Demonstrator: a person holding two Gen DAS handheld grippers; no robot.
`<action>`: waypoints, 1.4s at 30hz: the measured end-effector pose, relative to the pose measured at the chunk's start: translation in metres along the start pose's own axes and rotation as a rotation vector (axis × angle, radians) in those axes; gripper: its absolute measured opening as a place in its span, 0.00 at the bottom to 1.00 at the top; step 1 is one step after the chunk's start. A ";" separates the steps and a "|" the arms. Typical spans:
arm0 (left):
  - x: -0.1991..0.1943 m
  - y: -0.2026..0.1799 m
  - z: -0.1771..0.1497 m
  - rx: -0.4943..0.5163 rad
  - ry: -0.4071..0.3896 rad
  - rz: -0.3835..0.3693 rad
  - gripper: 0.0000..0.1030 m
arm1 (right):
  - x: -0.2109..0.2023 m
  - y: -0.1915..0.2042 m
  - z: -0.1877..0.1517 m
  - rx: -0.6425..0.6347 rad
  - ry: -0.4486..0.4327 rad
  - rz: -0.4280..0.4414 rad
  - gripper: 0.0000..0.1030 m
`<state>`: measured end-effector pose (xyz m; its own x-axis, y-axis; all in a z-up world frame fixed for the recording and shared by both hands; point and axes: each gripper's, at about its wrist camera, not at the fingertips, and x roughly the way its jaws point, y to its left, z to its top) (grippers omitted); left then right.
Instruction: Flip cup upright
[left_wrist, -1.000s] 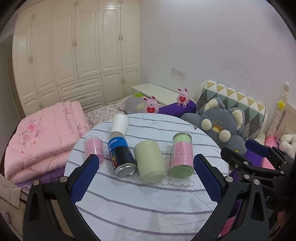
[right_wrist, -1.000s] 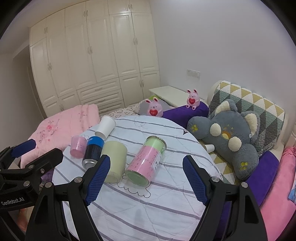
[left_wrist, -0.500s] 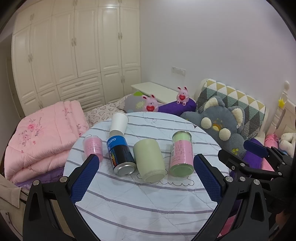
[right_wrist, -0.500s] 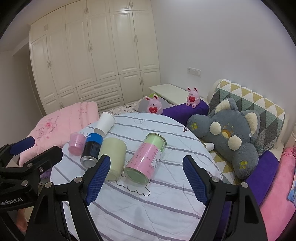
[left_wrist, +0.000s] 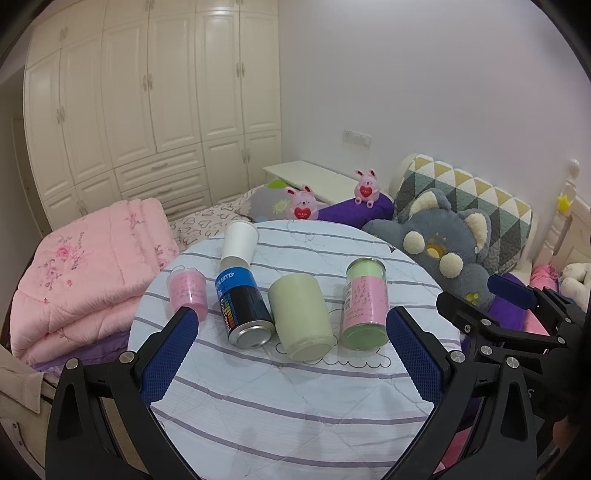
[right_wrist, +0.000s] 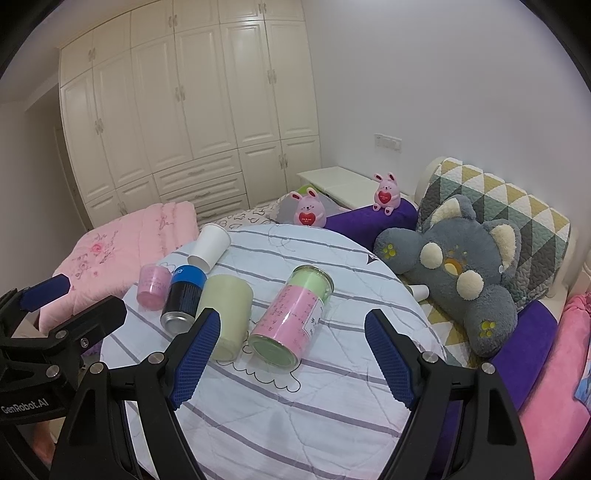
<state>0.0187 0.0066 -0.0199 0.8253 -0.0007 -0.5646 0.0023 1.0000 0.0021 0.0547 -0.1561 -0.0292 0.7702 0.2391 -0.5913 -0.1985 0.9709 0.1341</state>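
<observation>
Several cups and cans lie on their sides on a round striped table (left_wrist: 295, 413): a white paper cup (left_wrist: 239, 240), a small pink cup (left_wrist: 186, 292), a blue-black can (left_wrist: 242, 306), a pale green cup (left_wrist: 300, 317) and a pink-green jar (left_wrist: 365, 304). My left gripper (left_wrist: 291, 354) is open and empty above the table's near side, in front of the can and green cup. My right gripper (right_wrist: 291, 360) is open and empty, with the pink-green jar (right_wrist: 291, 314) just ahead between its fingers. The left gripper's body shows at the left edge of the right wrist view (right_wrist: 55, 325).
A folded pink quilt (left_wrist: 85, 266) lies left of the table. A grey plush cat (right_wrist: 458, 269), purple bolster (right_wrist: 369, 218), two pink bunny toys (right_wrist: 308, 212) and a patterned pillow (right_wrist: 509, 206) sit on the bed behind and right. White wardrobes (right_wrist: 192, 110) fill the back wall.
Both grippers have drawn slightly back and up from the table, so the cups look a little farther away. Nothing on the table has moved, and both stay open.
</observation>
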 end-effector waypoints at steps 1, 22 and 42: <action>0.000 0.001 -0.001 0.000 0.000 0.001 1.00 | 0.001 0.000 0.001 -0.001 0.001 0.000 0.79; 0.005 0.014 -0.006 -0.019 0.047 0.031 1.00 | 0.009 0.015 0.001 -0.028 0.008 0.018 0.79; 0.072 0.035 -0.023 -0.112 0.240 0.011 1.00 | 0.043 0.003 -0.003 0.004 0.075 0.027 0.79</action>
<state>0.0652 0.0416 -0.0793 0.6671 -0.0026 -0.7450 -0.0792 0.9941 -0.0744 0.0859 -0.1432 -0.0568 0.7172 0.2636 -0.6451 -0.2158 0.9642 0.1540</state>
